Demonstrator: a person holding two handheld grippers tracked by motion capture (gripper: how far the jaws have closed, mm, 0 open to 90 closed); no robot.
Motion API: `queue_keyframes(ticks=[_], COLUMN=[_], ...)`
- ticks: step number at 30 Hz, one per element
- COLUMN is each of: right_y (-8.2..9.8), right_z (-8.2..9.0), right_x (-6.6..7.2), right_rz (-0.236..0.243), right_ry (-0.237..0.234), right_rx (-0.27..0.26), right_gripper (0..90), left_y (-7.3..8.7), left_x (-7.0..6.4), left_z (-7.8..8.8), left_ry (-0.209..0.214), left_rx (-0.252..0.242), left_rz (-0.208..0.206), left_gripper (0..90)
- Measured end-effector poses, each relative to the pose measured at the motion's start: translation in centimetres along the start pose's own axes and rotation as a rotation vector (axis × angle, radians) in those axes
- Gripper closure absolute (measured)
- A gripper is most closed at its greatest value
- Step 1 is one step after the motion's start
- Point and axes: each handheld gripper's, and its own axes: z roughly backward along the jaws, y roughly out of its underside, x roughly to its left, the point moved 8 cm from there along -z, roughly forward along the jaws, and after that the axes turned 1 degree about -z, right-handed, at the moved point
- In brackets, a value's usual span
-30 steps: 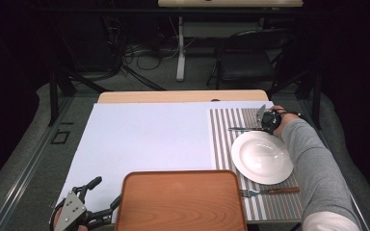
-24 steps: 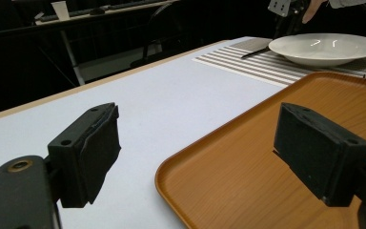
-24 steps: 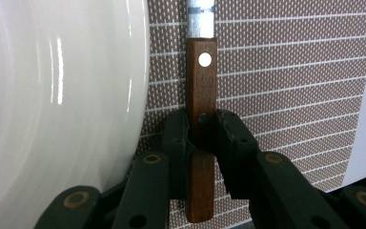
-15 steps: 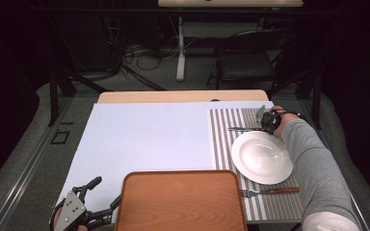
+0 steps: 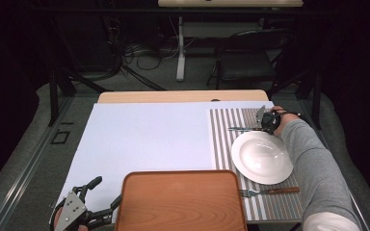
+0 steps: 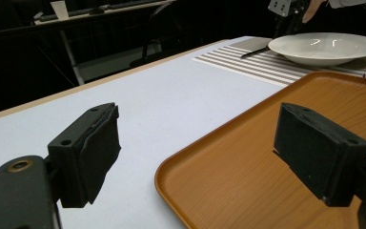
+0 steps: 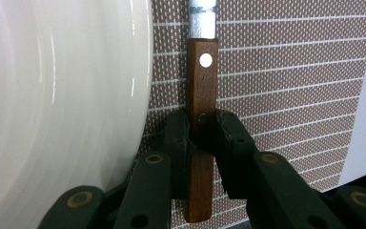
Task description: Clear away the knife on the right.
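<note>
Beyond the white plate point(image 5: 261, 157), the right claw point(image 7: 201, 131) lies low over the striped mat point(image 5: 226, 144), clamped on the knife's wooden handle point(image 7: 202, 86); the left claw point(image 6: 198, 157) gapes empty by the tray point(image 5: 180, 202).

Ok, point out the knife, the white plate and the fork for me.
knife point(image 7: 202, 81): right gripper view, wooden handle.
white plate point(image 5: 262, 157): high view, middle of its bowl.
fork point(image 5: 280, 190): high view, wooden handle.

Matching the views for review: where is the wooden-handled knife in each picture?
High view: knife beyond the white plate, on the striped mat.
Left gripper view: knife at top right, left of the plate.
Right gripper view: knife centre, handle gripped by the right tool.
Shared landmark: the plate.
</note>
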Motion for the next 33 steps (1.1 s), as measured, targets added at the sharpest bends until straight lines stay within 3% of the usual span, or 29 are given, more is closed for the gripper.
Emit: queue_keyframes(ticks=[15, 25, 26, 30, 31, 32, 33], right_y=[-0.04, -0.11, -0.04, -0.1, 0.08, -0.03, 0.13], right_z=[-0.01, -0.02, 0.03, 0.01, 0.32, 0.31, 0.43], right_x=[0.1, -0.12, 0.03, 0.01, 0.15, -0.13, 0.24], right_rz=[-0.032, -0.03, -0.048, -0.042, -0.064, -0.03, -0.077], right_ry=[0.006, 0.023, 0.018, 0.022, 0.019, 0.022, 0.023], right_rx=[0.01, -0.004, 0.001, -0.014, 0.006, -0.006, 0.006], right_gripper=[76.5, 76.5, 76.6, 76.6, 76.6, 76.6, 76.6], left_y=[-0.02, 0.02, 0.03, 0.01, 0.03, 0.03, 0.03], left_x=[0.01, 0.05, 0.05, 0.04, 0.03, 0.03, 0.05], left_z=[0.01, -0.03, -0.04, -0.03, -0.03, -0.03, -0.04], left_ry=[0.001, 0.002, 0.002, 0.0, 0.002, 0.002, 0.001], left_rx=[-0.002, 0.002, 0.002, 0.001, 0.003, 0.003, 0.002], left_rz=[-0.001, -0.001, -0.001, 0.001, 0.001, 0.001, 0.002], left_gripper=[15.2, 15.2, 15.2, 15.2, 15.2, 15.2, 15.2])
